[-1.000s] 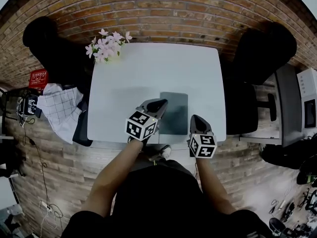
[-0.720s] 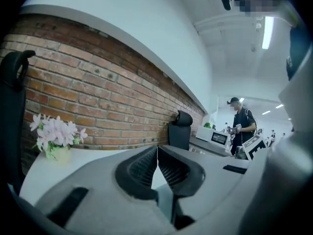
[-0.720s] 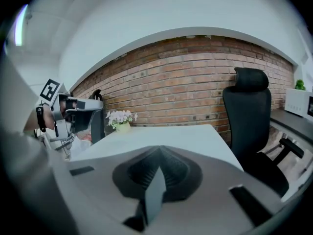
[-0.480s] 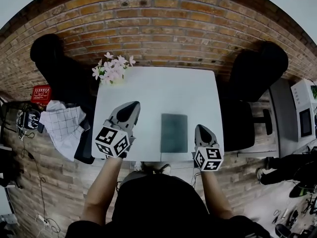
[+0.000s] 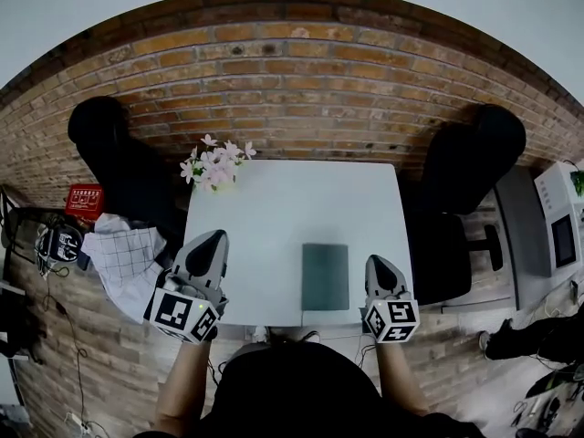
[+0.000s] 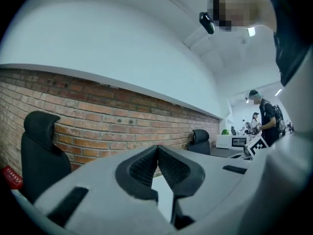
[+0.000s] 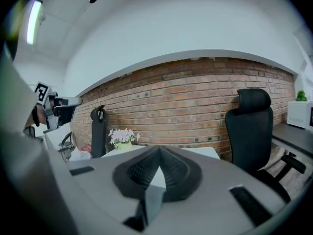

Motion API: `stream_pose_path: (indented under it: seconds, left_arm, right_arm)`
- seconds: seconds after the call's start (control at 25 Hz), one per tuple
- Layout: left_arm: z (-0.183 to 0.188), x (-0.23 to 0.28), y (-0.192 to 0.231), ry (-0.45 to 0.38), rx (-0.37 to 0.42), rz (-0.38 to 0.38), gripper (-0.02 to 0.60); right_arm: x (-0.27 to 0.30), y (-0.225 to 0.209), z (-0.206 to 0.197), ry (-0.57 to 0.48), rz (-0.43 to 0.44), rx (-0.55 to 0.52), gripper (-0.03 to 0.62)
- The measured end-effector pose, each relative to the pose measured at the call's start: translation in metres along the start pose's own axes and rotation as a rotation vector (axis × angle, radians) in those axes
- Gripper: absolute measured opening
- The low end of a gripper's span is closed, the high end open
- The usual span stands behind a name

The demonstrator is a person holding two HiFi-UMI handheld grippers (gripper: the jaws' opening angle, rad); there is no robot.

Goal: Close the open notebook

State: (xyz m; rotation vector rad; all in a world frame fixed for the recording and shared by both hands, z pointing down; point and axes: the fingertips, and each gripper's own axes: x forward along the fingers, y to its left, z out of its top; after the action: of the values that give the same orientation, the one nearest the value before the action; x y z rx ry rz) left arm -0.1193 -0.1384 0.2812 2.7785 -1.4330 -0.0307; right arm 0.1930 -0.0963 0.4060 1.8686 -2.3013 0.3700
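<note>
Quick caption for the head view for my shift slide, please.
Dark green notebook lies closed on the white table; left gripper and right gripper flank it, both shut and empty.

A white counter [image 5: 274, 208] stands against a brick wall [image 5: 292, 89]. A closed dark green notebook [image 5: 326, 276] lies flat toward its 5 o'clock edge. Pale pink flowers [image 5: 217, 162] stand at its 11 o'clock corner. The left gripper [image 5: 215, 238] hangs at 8 o'clock and the right gripper [image 5: 377, 263] at 4 o'clock, both clear of the notebook.
</note>
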Motion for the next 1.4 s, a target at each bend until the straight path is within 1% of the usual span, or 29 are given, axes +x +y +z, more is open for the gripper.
stream_pose_path:
  seconds: [0.12, 0.24, 0.36, 0.44, 0.56, 0.72, 0.8, 0.88, 0.96, 1.16, 1.4]
  left_arm:
    - [0.016, -0.018, 0.005, -0.034, 0.021, 0.053, 0.025]
    - [0.024, -0.036, 0.010, -0.052, 0.045, 0.095, 0.025]
    - [0.025, -0.044, 0.010, -0.066, 0.046, 0.110, 0.025]
    - [0.021, -0.046, 0.010, -0.069, 0.044, 0.114, 0.025]
    - [0.012, -0.043, 0.007, -0.059, 0.037, 0.102, 0.025]
    - [0.005, -0.042, 0.000, -0.061, 0.050, 0.082, 0.025]
    - [0.000, -0.041, -0.005, -0.061, 0.037, 0.073, 0.025]
    - [-0.003, -0.040, -0.011, -0.051, 0.008, 0.067, 0.025]
    - [-0.003, -0.039, -0.015, -0.040, -0.006, 0.060, 0.025]
    - [-0.003, -0.037, -0.012, -0.034, -0.010, 0.056, 0.025]
    - [0.002, -0.037, -0.007, -0.049, 0.005, 0.056, 0.025]
  right_arm:
    - [-0.009, 0.001, 0.012, -0.019, -0.002, 0.010, 0.012]
    - [-0.017, 0.001, 0.030, -0.049, -0.010, 0.015, 0.012]
    - [-0.021, 0.004, 0.044, -0.067, -0.008, 0.014, 0.012]
    - [-0.020, 0.011, 0.047, -0.065, 0.009, 0.008, 0.012]
    - [-0.017, 0.020, 0.045, -0.062, 0.026, 0.017, 0.012]
    - [-0.012, 0.033, 0.043, -0.065, 0.046, 0.041, 0.012]
    - [-0.012, 0.035, 0.043, -0.066, 0.045, 0.038, 0.012]
    - [-0.012, 0.034, 0.044, -0.067, 0.039, 0.038, 0.012]
    - [-0.012, 0.034, 0.046, -0.067, 0.037, 0.045, 0.012]
    - [-0.009, 0.037, 0.048, -0.063, 0.042, 0.035, 0.012]
    - [-0.012, 0.044, 0.057, -0.080, 0.046, 0.004, 0.012]
